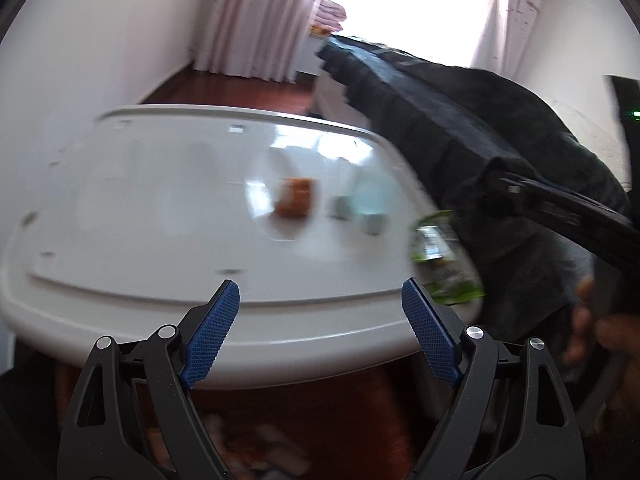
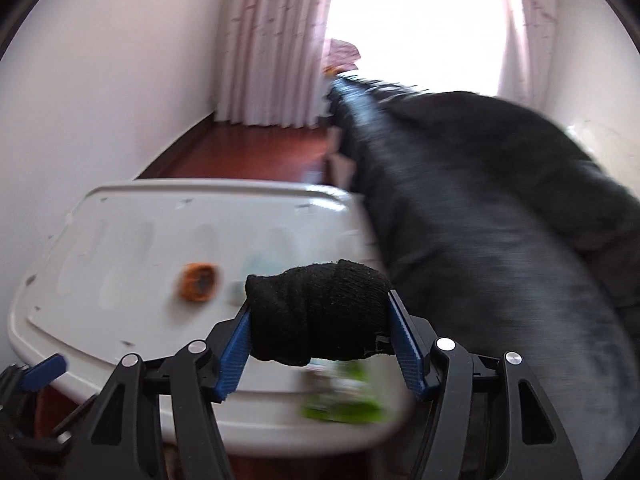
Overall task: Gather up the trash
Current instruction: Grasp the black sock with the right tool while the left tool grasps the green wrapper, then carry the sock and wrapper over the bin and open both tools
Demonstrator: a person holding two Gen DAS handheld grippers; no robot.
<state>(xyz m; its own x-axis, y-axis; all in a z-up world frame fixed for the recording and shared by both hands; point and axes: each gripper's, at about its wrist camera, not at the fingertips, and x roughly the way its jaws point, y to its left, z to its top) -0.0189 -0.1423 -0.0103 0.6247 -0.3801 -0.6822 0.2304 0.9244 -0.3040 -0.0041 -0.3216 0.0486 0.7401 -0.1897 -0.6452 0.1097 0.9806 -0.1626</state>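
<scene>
Already mid-collection: right gripper (image 2: 320, 326) clamped on a black knitted bundle (image 2: 318, 312), sock-like, soft and rolled, pinched between both blue fingers (image 2: 236, 356) and held above the white surface (image 2: 120, 240). Left gripper (image 1: 320, 328) spread wide, holding nothing. Left on the surface: orange scrap (image 1: 294, 198), pale blue lump (image 1: 368, 200), green wrapper (image 1: 444, 260) near the edge. Next, probably: carry to a bin, none in view; steady grip needed
</scene>
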